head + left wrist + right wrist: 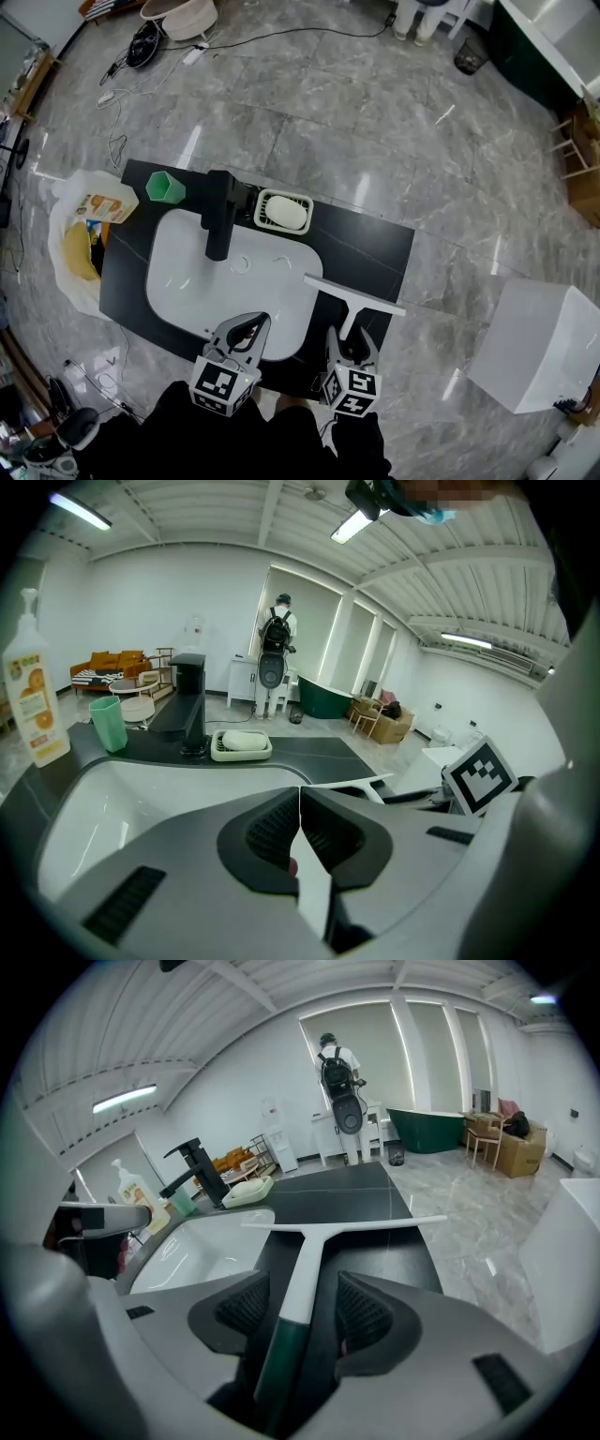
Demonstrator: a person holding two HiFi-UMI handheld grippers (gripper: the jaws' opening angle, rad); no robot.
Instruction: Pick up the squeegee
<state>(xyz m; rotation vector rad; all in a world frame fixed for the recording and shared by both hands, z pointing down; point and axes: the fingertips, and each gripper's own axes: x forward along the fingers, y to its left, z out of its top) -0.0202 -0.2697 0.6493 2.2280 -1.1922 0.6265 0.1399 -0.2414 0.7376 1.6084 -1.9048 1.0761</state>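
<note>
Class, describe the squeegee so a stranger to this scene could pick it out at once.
Find the black counter with the white sink. Right of the sink lies a T-shaped squeegee, its handle between the open jaws of the right hand-held gripper. Unlike the cup, tap and soap dish, it has a long white blade and dark green grip.

The sink is set in the table's left part — faucet behind it, cup to the faucet's left, soap dish to its right, bottle at the far-left corner. The squeegee lies on the table right of the sink, its handle between the right gripper's fingers. The left gripper hangs over the sink's near rim.
</note>
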